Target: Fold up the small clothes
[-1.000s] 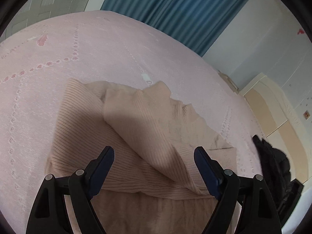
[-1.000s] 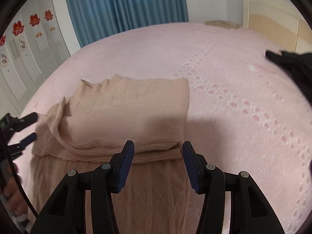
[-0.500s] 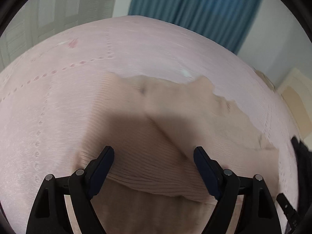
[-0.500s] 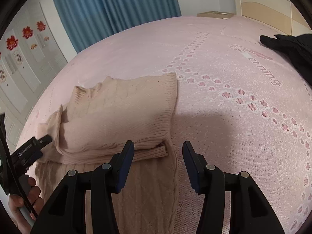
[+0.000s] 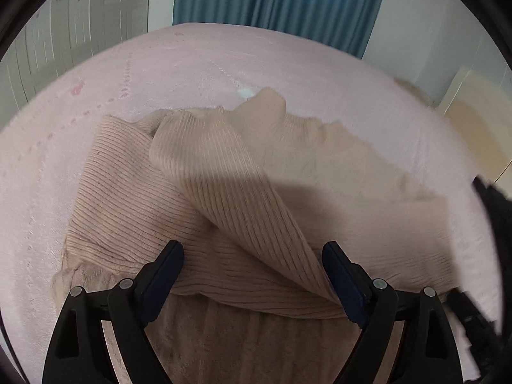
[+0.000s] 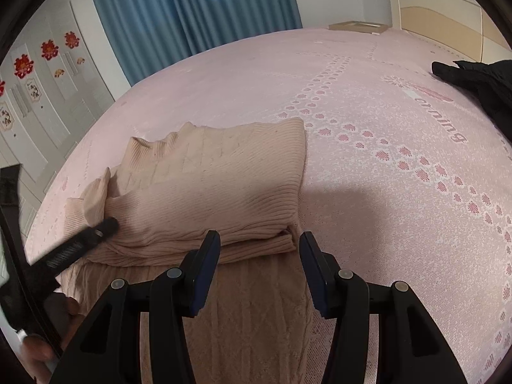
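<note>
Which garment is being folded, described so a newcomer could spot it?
Start from the pink bedspread covering the bed. Near its front edge, just ahead of both grippers, lies a beige ribbed sweater, partly folded. The only other clothing is a black garment at the far right.

One beige knit sweater (image 6: 211, 185), one pink bedspread (image 6: 368, 192), one black garment (image 6: 480, 86), one blue curtain (image 6: 192, 9), two grippers: left gripper (image 5: 252, 275), right gripper (image 6: 260, 265)
</note>
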The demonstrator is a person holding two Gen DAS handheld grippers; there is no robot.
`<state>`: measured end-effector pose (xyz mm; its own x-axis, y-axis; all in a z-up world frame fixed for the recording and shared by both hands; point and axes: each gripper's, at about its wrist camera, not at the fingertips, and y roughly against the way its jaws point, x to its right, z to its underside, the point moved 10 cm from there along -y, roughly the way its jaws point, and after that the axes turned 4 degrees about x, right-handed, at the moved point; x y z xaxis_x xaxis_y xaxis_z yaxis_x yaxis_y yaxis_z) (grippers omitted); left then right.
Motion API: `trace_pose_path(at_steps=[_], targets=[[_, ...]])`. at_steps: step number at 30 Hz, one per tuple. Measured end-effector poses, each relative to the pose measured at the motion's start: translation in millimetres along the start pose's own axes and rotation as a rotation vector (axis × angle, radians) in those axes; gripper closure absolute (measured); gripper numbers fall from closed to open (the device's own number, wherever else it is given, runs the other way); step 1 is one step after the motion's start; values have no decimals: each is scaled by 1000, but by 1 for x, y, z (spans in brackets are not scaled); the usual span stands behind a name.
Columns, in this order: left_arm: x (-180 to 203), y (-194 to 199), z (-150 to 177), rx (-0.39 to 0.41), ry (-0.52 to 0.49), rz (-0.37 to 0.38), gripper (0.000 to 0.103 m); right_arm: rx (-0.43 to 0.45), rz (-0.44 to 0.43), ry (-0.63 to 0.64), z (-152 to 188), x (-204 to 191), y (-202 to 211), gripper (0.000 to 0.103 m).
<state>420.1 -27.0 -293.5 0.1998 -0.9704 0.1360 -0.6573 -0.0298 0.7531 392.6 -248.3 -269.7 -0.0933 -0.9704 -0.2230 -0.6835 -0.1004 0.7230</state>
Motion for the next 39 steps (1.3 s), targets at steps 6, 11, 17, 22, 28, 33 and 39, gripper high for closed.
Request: trace_pose_path(at_steps=[6, 11, 17, 22, 28, 33, 39], targets=[[-38, 8, -8, 39, 70, -79, 15, -9, 0, -24, -1, 7, -2, 52], [-70, 9, -14, 39, 161, -8, 15, -3, 0, -30, -4, 8, -1, 52], [-98, 16, -22, 79, 136, -2, 16, -6, 3, -32, -5, 9, -3, 52], [-126, 5, -21, 42, 215, 18, 47, -10, 0, -37, -5, 8, -5, 52], [-142, 5, -20, 37, 273, 107, 66, -19, 15, -20, -3, 5, -9, 52], [-141, 10, -26, 68, 251, 119, 77, -18, 68, 14, -4, 12, -11, 52], [-137, 12, -34, 87, 238, 136, 92, -54, 143, 78, 1, 26, -15, 52]])
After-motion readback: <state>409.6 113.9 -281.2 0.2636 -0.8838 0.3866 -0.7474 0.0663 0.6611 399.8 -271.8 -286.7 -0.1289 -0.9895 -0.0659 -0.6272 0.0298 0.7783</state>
